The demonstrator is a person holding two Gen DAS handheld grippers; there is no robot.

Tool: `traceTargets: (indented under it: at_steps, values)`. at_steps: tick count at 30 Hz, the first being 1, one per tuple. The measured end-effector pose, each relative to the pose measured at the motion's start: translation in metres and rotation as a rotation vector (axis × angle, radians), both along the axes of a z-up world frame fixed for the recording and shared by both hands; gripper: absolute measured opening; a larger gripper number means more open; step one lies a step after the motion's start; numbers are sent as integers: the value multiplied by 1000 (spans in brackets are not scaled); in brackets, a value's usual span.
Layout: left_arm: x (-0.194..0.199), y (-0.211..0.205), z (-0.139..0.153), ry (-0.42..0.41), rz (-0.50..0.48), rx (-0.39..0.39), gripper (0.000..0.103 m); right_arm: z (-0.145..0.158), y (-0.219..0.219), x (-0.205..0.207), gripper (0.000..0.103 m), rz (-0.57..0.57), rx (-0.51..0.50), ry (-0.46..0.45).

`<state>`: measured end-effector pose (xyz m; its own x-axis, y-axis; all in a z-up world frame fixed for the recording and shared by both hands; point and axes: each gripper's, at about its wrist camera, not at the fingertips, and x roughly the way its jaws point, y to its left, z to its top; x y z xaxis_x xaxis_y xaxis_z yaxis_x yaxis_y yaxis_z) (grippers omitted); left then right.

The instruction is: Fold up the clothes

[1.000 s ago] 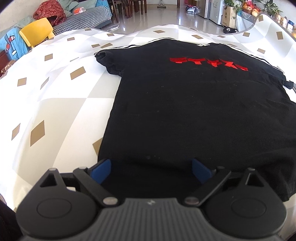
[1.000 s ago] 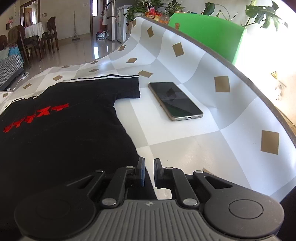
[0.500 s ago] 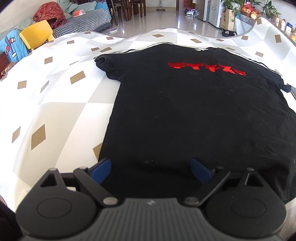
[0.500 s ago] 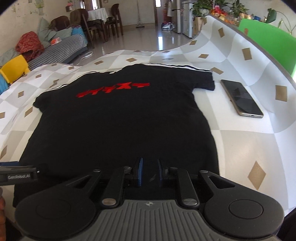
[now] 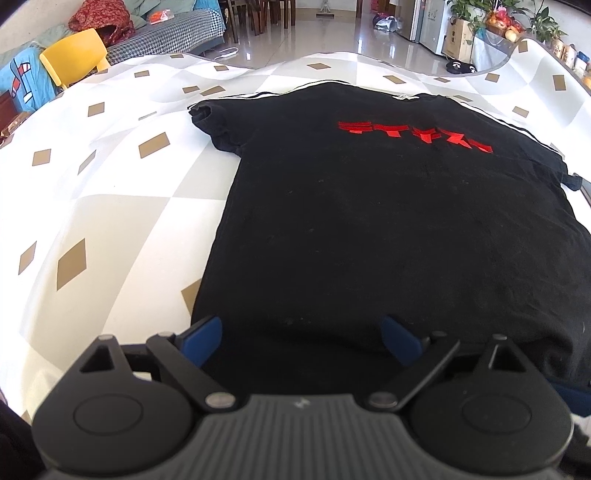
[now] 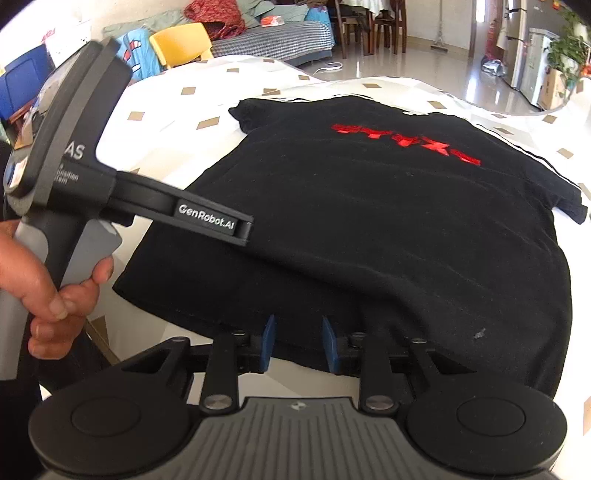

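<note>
A black T-shirt [image 5: 388, 229] with a red print [image 5: 413, 134] lies flat on the checked tablecloth [image 5: 110, 206], collar away from me. My left gripper [image 5: 303, 339] stands wide open over the near left part of the hem, and its blue pads [image 5: 207, 336] do not press on the cloth. The right wrist view shows the same T-shirt [image 6: 388, 229]. There my right gripper [image 6: 298, 343] sits low over the near hem. Its jaws are opening, and fabric shows in the gap with neither pad pressing on it. A hand [image 6: 48, 291] holds the left gripper's handle, and one of its fingers [image 6: 207, 218] reaches over the shirt.
The cloth-covered table curves away to its far edge [image 5: 332, 55], with tiled floor beyond. A yellow chair [image 5: 74, 51] and a sofa with clothes [image 5: 166, 26] stand at the back left. Bare cloth lies left of the shirt.
My right gripper has swung left, from beside a phone at the shirt's right sleeve to the near hem, and its jaws have parted. The left gripper has stayed where it was, still open.
</note>
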<state>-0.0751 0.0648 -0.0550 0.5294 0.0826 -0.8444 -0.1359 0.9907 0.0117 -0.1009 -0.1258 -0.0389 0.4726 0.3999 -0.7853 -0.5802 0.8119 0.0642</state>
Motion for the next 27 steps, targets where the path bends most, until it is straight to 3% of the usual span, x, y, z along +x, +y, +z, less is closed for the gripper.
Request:
traceTargets:
  at_steps: [9,19,21,25,27]
  values:
    - [2,8,-2,21,30,-31,94,-13,18,-10,42,91,-92,-47]
    - [5,15,-3,25,58,-57,94,-37,41,-26,49,198,-277,-184]
    - [5,17,-2,23,65,-58,94,-38,42,-26,43,195,-287,-189]
    - [5,18,-1,19,73,-59,94,-39,44,-25,12,188,-306,-198]
    - [5,19,-1,17,75,-56,94,-37,44,-25,8,188,-303,-189]
